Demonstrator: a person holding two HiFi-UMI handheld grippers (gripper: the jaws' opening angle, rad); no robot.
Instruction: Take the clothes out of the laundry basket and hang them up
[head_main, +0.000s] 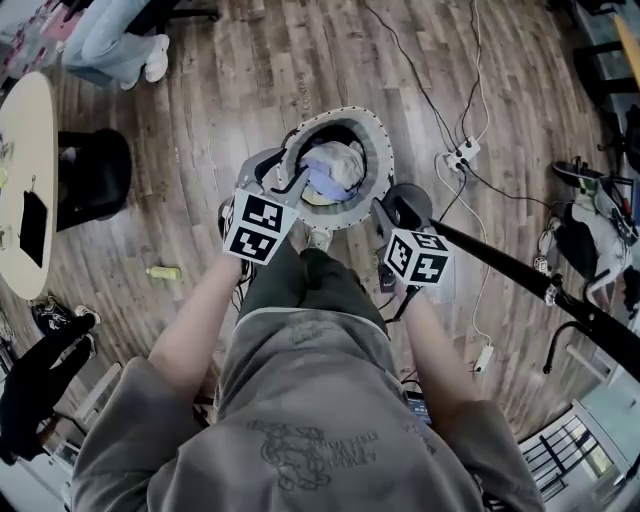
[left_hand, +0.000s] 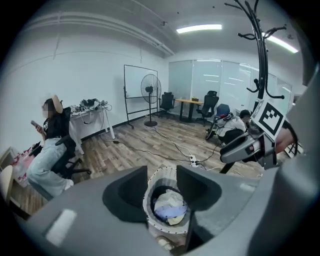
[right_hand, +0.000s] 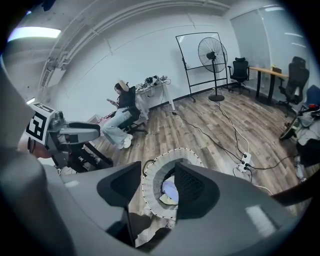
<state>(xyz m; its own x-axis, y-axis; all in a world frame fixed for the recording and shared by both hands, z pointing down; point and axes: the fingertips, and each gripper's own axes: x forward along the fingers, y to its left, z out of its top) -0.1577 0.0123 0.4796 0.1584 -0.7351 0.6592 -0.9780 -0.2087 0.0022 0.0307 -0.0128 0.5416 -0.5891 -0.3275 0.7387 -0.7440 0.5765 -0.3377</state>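
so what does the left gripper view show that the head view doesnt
Only the left gripper view: the room beyond, with a whiteboard, a standing fan, a desk with office chairs by glass walls, and ceiling lights.
Only the head view: the person's own grey shirt and forearms, and a small yellow object on the floor.
Both: the round laundry basket with clothes inside, and the white power strip on the wood floor.

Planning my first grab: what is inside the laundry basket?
Crumpled clothes lie in the laundry basket: a lilac garment beside a whitish garment. Whatever lies beneath them is covered.
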